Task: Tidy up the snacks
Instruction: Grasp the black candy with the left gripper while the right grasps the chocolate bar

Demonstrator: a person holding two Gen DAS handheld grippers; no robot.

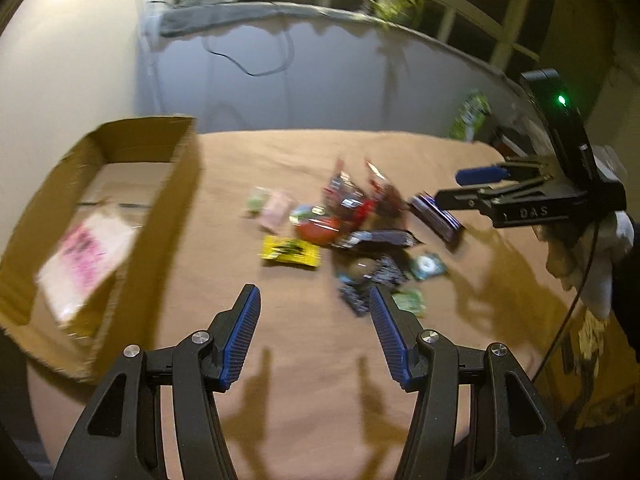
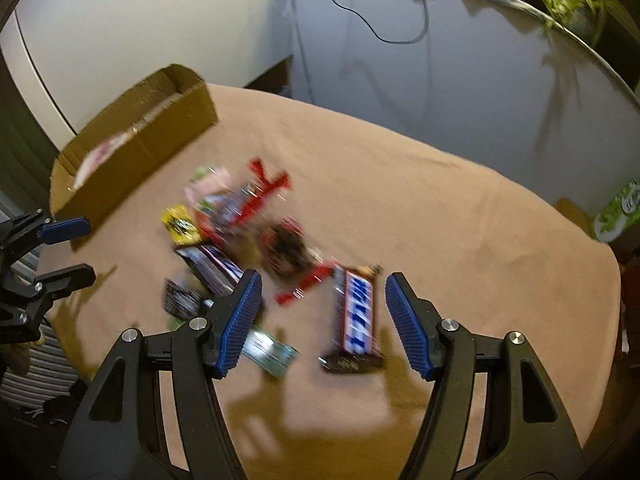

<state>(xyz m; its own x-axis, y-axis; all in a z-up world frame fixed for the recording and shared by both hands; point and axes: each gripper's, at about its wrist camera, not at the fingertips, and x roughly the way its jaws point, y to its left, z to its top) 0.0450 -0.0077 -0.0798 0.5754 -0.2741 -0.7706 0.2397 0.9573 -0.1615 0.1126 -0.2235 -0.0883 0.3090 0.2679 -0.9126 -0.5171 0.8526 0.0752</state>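
Snacks (image 1: pixel 352 224) lie in a loose heap near the middle of the bench (image 1: pixel 312 380), which is draped in a tan cloth. The pile holds a yellow packet (image 1: pixel 290 251), a red packet (image 1: pixel 318 229), several dark wrappers, two small green ones and a pale pink one; blur hides most labels. A brown bar (image 2: pixel 357 320) with a blue-and-white label lies at the near edge of the heap in the right wrist view, between the two fingers in the picture, though whether the claw is down at its level cannot be told.

An open box (image 1: pixel 176 200) stands at the left end of the bench, well apart from the pile. Inside it lies one flat pink-and-white packet (image 1: pixel 86 256); nothing else shows in there.

Both claws are spread and carry nothing. The left claw (image 1: pixel 314 300) hangs over bare cloth at the near side of the heap, toward the box. The right claw (image 2: pixel 323 288) hangs over the heap's right side.

Judging by this, the sorting has barely begun: one packet looks put away, and nearly the whole heap is still to be moved. The brown bar looks the likeliest next pick for the right claw.
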